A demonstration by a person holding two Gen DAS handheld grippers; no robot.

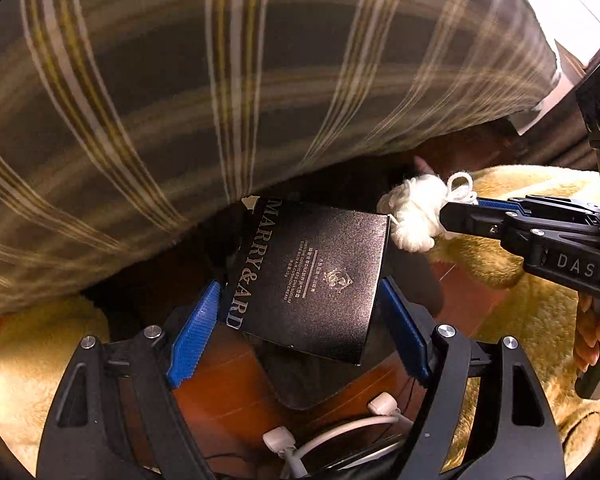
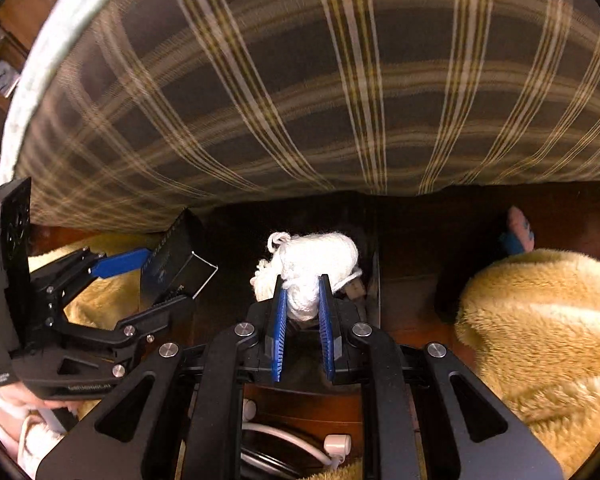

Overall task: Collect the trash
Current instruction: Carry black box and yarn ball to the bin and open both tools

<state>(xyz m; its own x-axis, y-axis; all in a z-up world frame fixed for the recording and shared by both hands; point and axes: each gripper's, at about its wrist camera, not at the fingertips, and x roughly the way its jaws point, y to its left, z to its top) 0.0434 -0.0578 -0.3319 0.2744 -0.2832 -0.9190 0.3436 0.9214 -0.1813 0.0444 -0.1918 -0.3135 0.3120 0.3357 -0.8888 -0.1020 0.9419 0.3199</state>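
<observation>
A black cardboard box with silver lettering hangs tilted above the floor, and the blue pads of my left gripper press on its two sides. The right wrist view shows the same box at the left in the left gripper. My right gripper is shut on a white ball of yarn, which bulges out past its blue pads. From the left wrist view, the yarn and the right gripper sit just right of the box's top corner. Both grippers point steeply down.
A grey plaid bedcover hangs across the top, with dark space under it. A fluffy yellow rug lies on the brown wooden floor. White cables and plugs lie below the grippers. A pink and blue object lies at the right.
</observation>
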